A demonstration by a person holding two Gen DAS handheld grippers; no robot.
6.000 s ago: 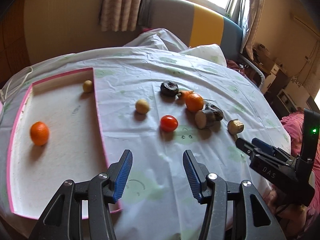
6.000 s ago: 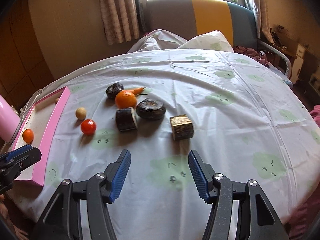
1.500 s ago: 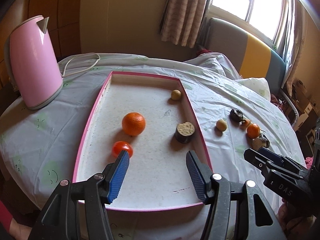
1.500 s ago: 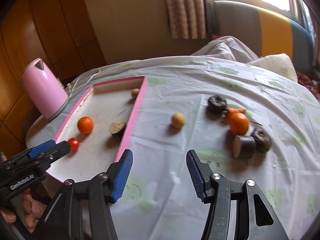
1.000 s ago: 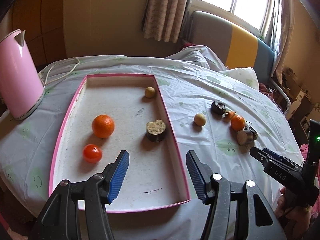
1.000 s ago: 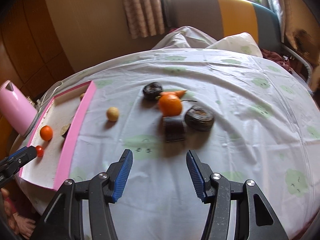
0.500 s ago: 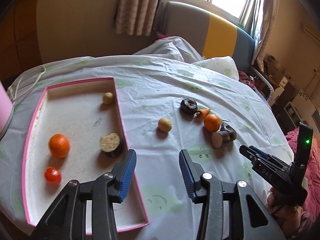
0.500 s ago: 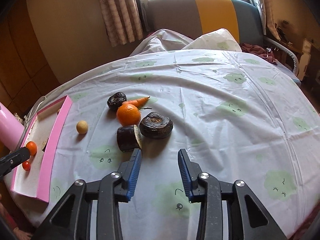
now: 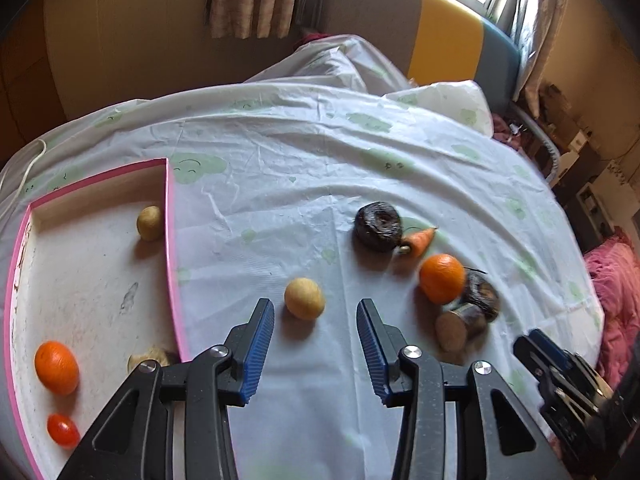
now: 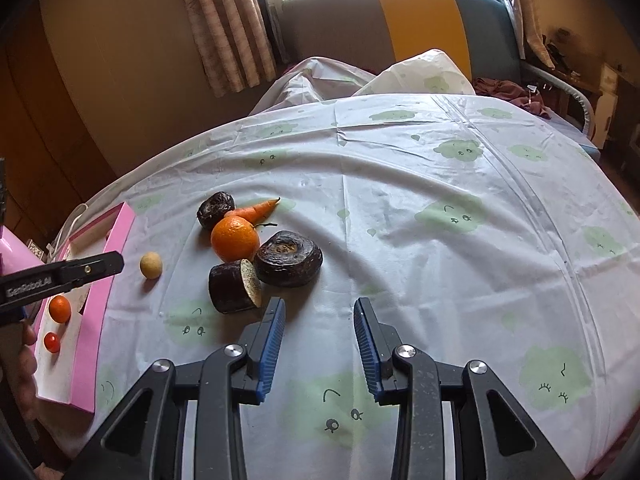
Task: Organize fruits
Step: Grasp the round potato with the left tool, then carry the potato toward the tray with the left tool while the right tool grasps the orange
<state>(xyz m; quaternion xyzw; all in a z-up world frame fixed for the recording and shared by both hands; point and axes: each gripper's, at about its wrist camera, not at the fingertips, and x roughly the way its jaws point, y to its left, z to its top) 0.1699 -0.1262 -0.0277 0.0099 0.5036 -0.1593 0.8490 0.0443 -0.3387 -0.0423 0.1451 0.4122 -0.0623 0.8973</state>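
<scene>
My left gripper (image 9: pixel 316 312) is open and empty, with a small tan round fruit (image 9: pixel 304 298) lying on the cloth just ahead between its fingers. The pink-rimmed tray (image 9: pixel 173 248) at the left holds an orange (image 9: pixel 56 367), a red tomato (image 9: pixel 63 430), a tan ball (image 9: pixel 149 223) and a cut brown piece (image 9: pixel 149 356). On the cloth lie an orange (image 10: pixel 235 238), a carrot (image 10: pixel 256 209), two dark wrinkled fruits (image 10: pixel 289 258) (image 10: pixel 216 209) and a cut dark log (image 10: pixel 235 286). My right gripper (image 10: pixel 319 312) is open and empty, just right of the log.
A white tablecloth (image 10: pixel 440 216) with green cloud prints covers the round table. A sofa (image 10: pixel 400 24) and curtains stand behind. A pink kettle edge (image 10: pixel 8 252) shows at the far left. The left gripper also shows in the right wrist view (image 10: pixel 80 270).
My left gripper has moved right and forward from the tray to the tan fruit. My right gripper has moved closer to the cut log, and its jaws stand narrower than a second ago.
</scene>
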